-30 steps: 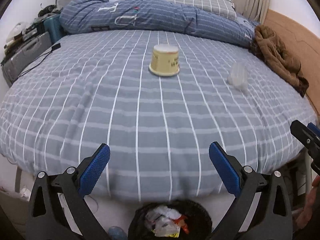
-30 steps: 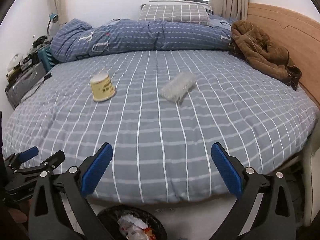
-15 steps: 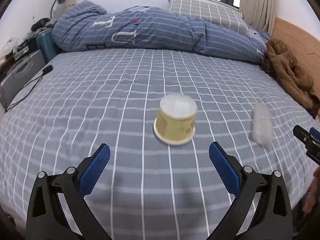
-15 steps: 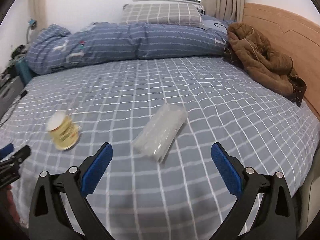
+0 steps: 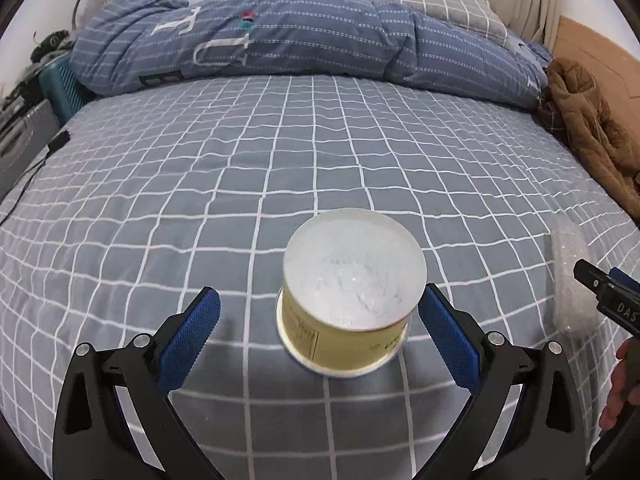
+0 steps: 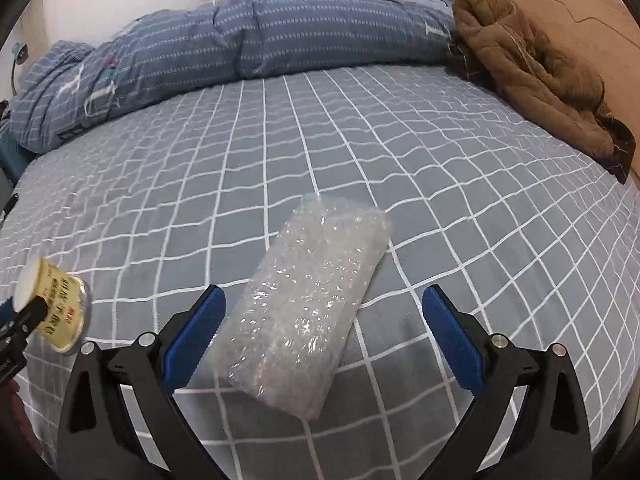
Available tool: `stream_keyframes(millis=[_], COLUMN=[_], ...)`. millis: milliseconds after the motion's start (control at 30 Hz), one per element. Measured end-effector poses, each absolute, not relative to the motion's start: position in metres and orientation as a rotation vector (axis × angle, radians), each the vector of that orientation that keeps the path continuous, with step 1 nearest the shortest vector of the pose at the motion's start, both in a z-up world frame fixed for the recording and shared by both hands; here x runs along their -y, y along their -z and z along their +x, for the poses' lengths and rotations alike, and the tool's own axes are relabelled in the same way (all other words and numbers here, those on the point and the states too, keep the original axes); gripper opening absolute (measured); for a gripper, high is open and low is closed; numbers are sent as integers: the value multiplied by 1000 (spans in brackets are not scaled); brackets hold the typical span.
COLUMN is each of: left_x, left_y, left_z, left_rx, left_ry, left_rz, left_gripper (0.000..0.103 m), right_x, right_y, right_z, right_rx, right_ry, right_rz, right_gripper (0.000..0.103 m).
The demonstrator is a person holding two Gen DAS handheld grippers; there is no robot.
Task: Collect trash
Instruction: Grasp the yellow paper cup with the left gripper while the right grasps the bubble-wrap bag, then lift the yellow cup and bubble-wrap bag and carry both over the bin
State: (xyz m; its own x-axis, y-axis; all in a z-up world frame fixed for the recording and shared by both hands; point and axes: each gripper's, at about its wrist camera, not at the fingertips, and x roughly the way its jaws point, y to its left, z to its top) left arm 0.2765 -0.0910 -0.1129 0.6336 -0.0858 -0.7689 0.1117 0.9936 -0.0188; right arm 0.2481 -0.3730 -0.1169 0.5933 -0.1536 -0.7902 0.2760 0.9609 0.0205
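On bed, bubble wrap [image 6: 308,304] long axis diagonal, cup [image 5: 352,292] inverted, both tongs spread.

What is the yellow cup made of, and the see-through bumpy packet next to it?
The yellow cup looks like thin printed paper or plastic, smooth, with a matte whitish base facing up; which one is unclear. The bumpy packet looks like clear plastic bubble wrap: rows of little shiny bubbles catch the light, and the checked bedsheet shows faintly through its edges.
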Motion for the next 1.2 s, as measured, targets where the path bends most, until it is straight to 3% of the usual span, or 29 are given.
stream_keyframes(millis=[233, 367, 533, 600, 700, 900, 1200], left_x=[108, 110, 107, 108, 109, 108, 107], left_y=[125, 133, 141, 142, 142, 139, 119], left_z=[277, 280, 285, 285, 285, 283, 270], left_rx=[-886, -893, -924, -921, -923, -926, -884], left_ry=[150, 146, 153, 152, 152, 147, 161], left_rz=[57, 62, 46, 58, 58, 63, 45], left_gripper=[97, 95, 77, 77, 77, 76, 76], right_x=[369, 364, 362, 361, 361, 364, 359], right_y=[129, 133, 133, 133, 135, 133, 121], right_z=[256, 258, 258, 258, 257, 253, 247], right_rx=[-921, -939, -938, -941, -953, -938, -905], right_ry=[240, 208, 189, 185, 188, 188, 188], right_rz=[151, 157, 149, 142, 130, 134, 99], right_gripper=[80, 67, 56, 42, 29, 22, 21])
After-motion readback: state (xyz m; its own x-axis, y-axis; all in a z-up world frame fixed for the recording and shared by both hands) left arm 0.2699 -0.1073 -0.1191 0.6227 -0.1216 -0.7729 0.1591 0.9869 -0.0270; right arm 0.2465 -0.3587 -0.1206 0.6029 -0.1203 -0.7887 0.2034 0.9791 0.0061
